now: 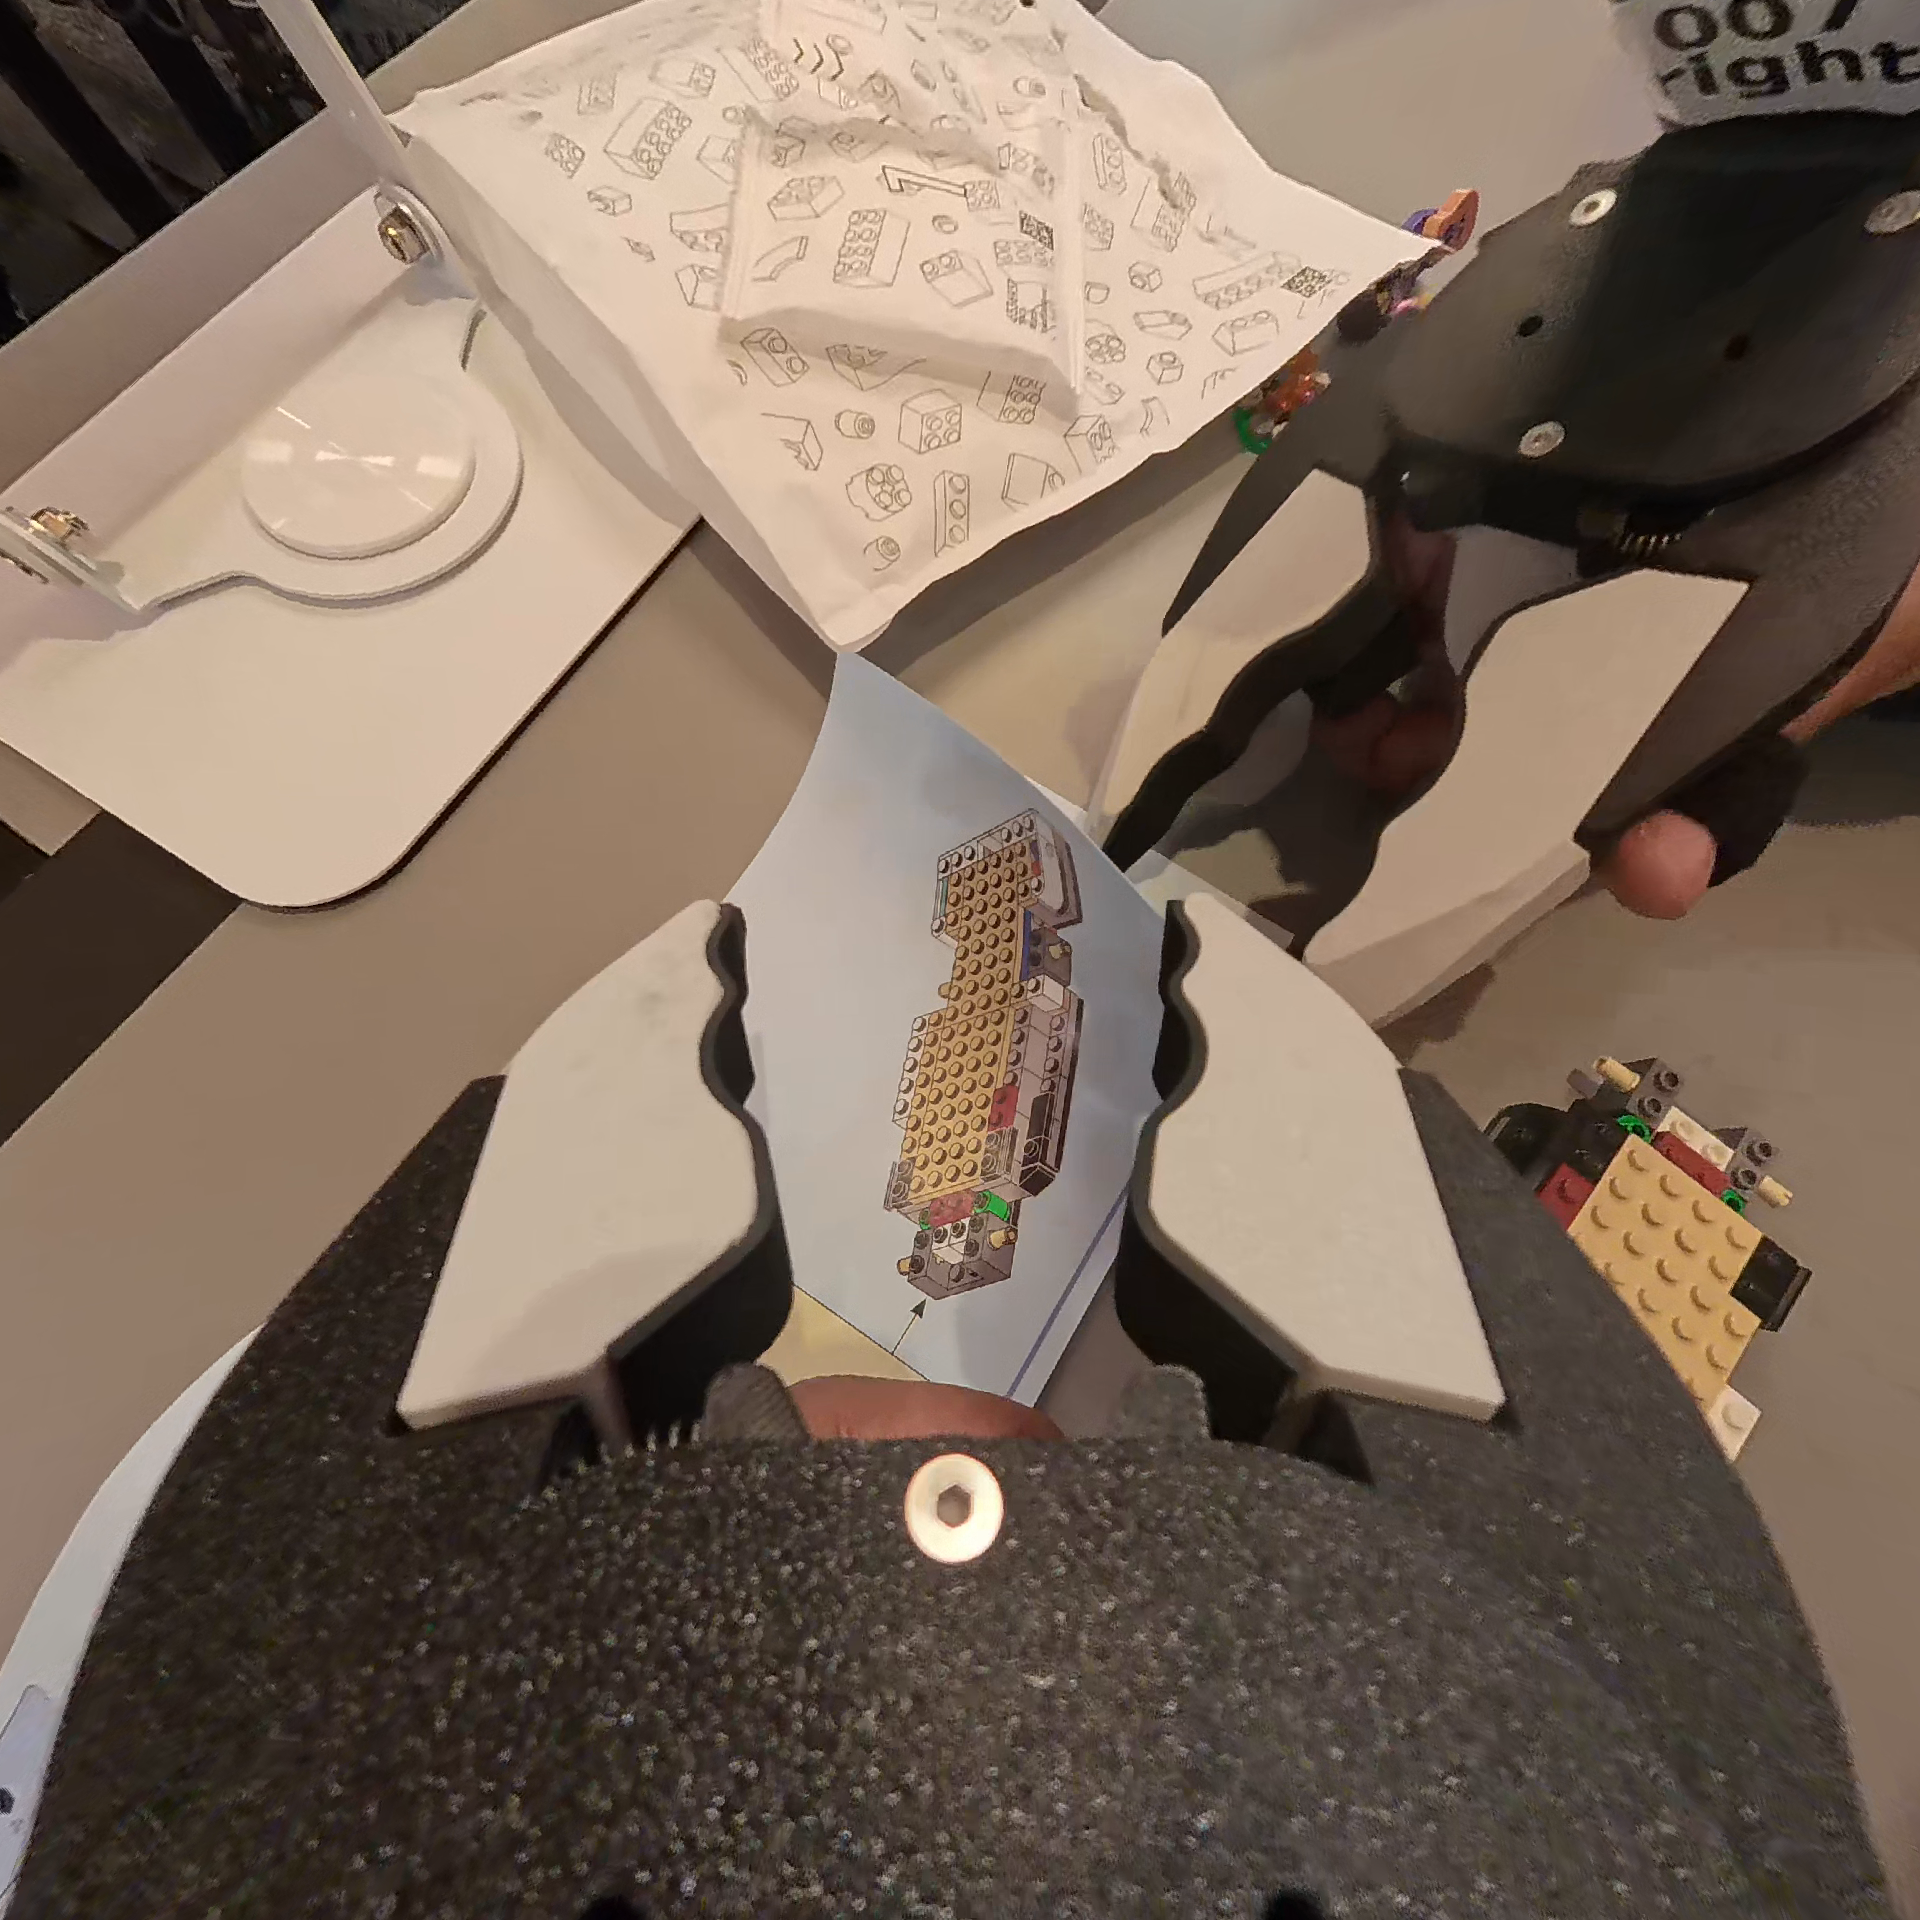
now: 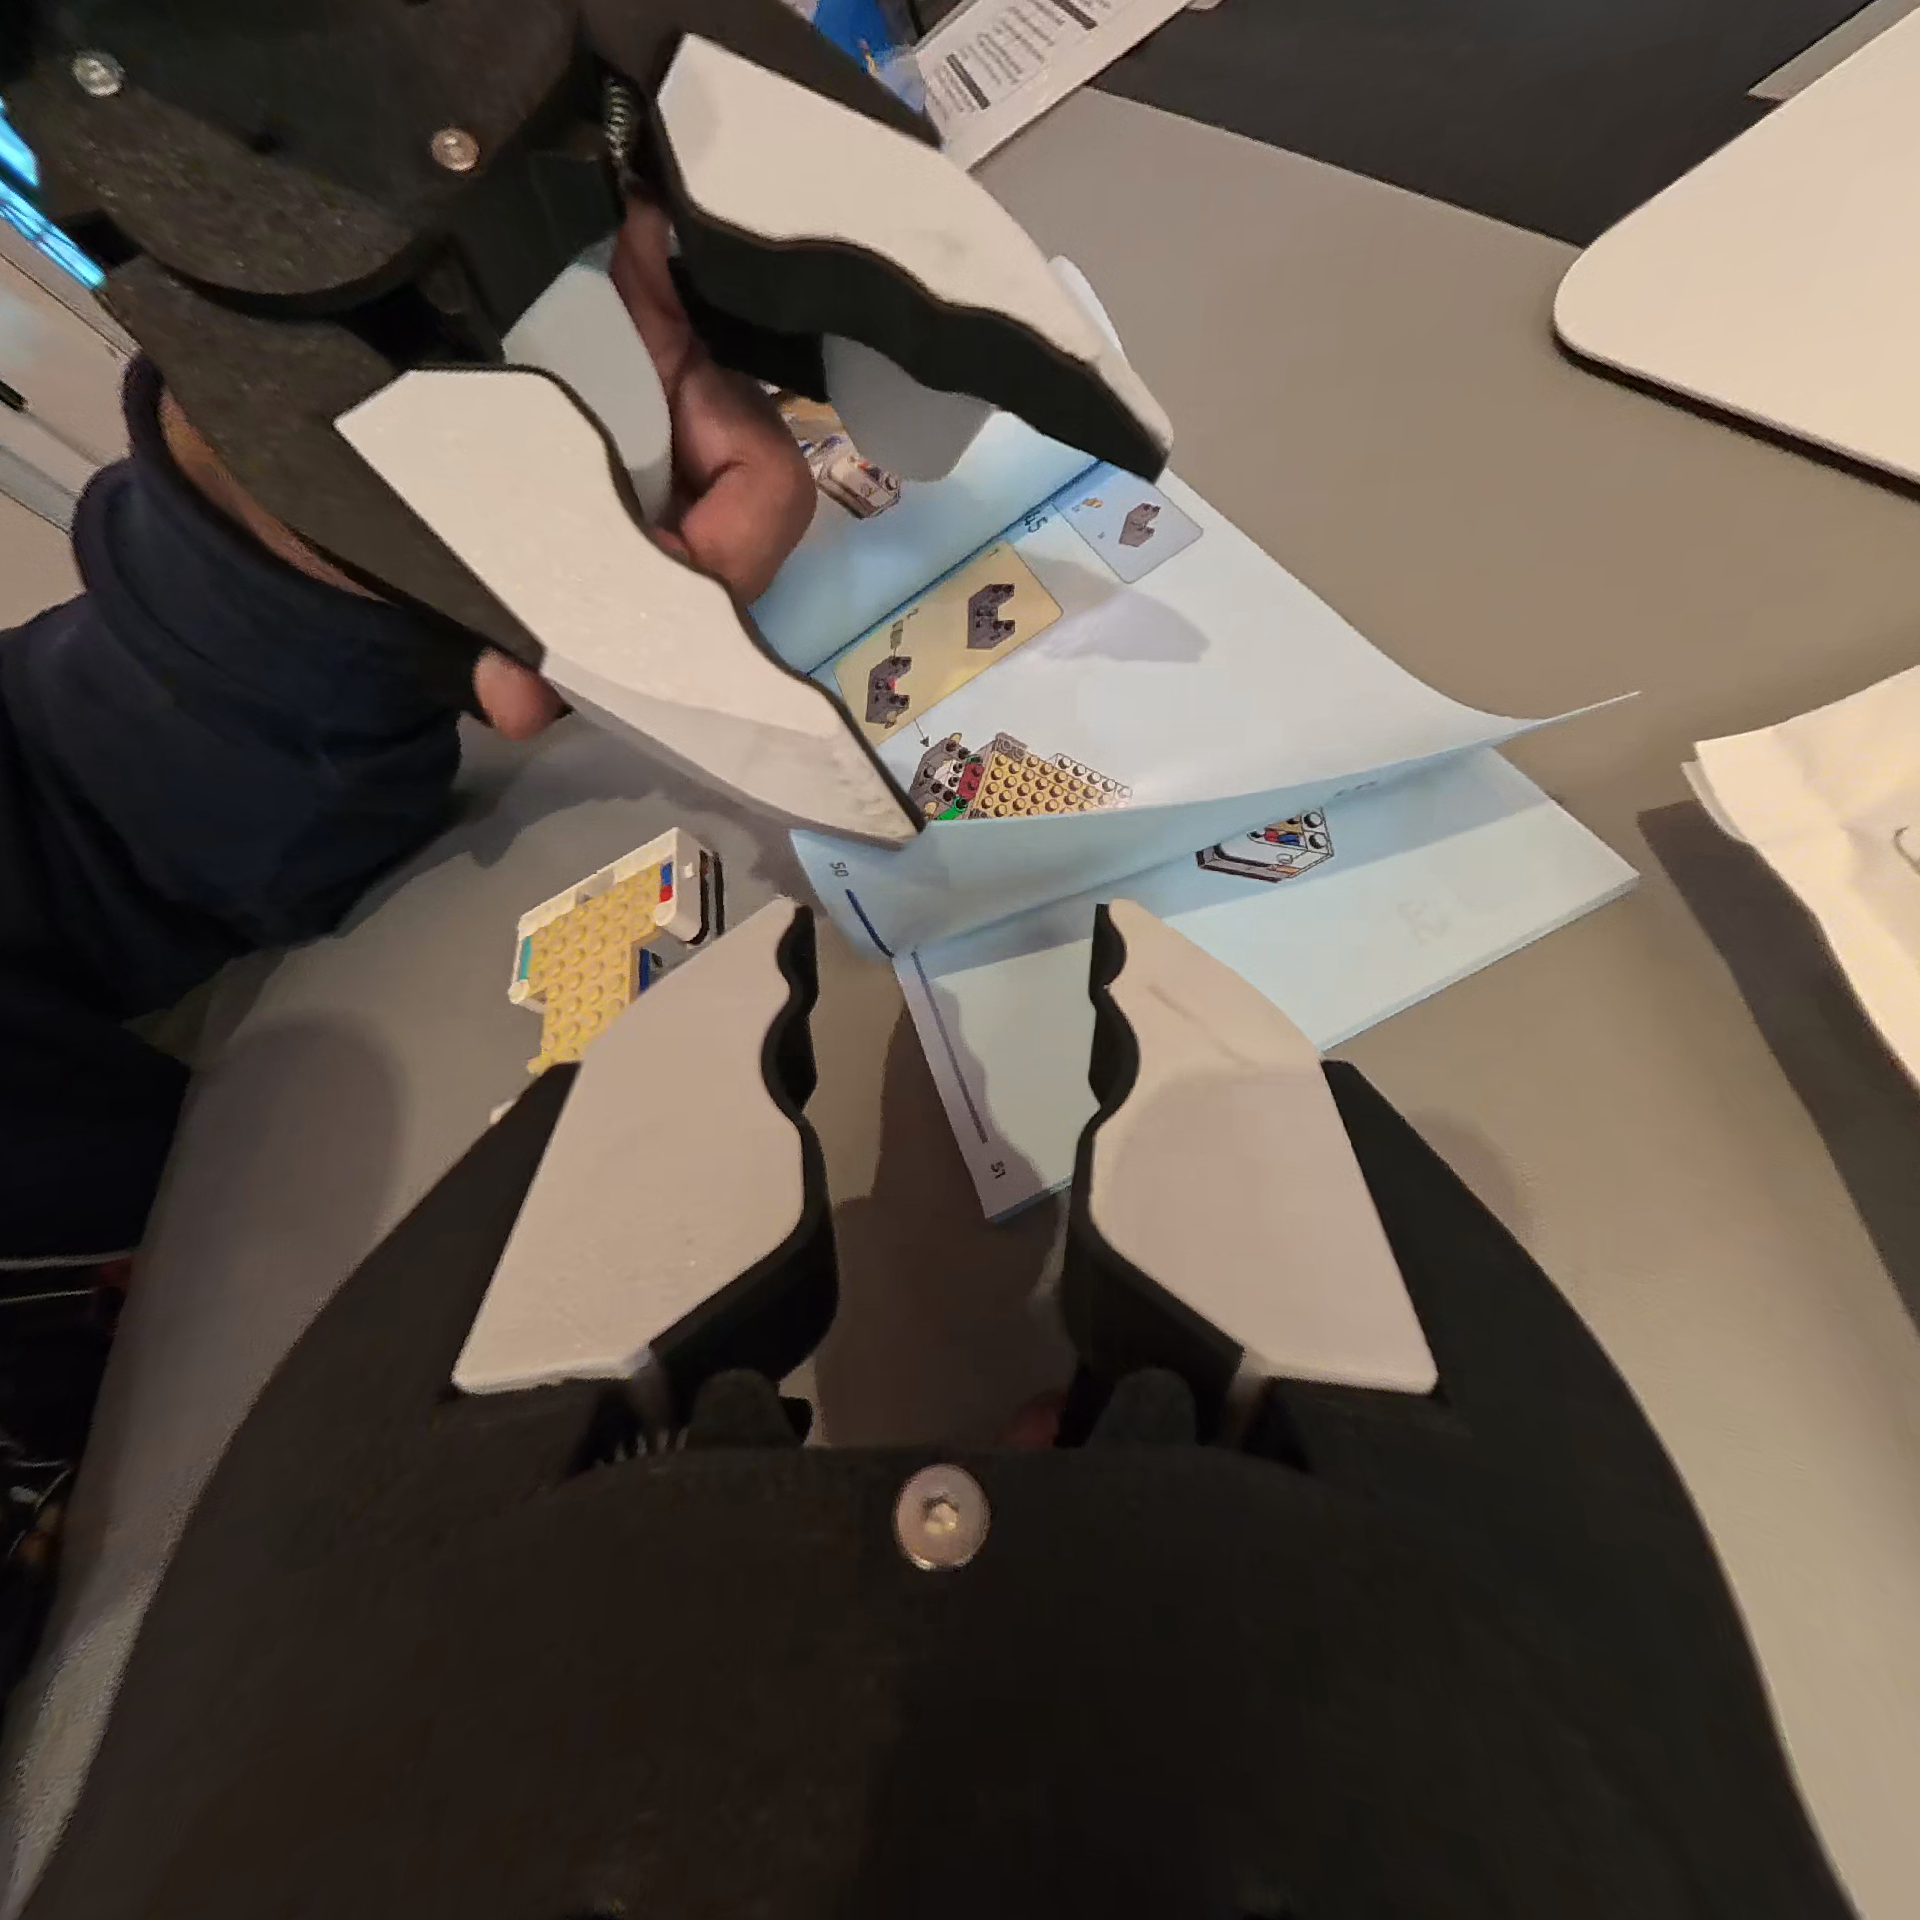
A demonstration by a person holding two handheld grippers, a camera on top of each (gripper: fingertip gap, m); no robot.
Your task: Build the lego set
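A lifted page point(image 2: 1195, 665) of the booklet point(image 2: 1403, 935) is touched by the spread left tongs point(image 2: 1029, 644); the right tongs point(image 2: 951, 935), spread and empty, are held just beside its near corner.

A lifted booklet page point(image 2: 1299, 665) and the left gripper point(image 2: 1029, 644) block the way ahead of the right gripper point(image 2: 945, 935). Bare grey table point(image 2: 1403, 312) lies open behind the booklet, before the white board point(image 2: 1766, 291).

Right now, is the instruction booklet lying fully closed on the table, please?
No, the booklet lies open, with one light-blue page lifted and curling above the pages beneath it.
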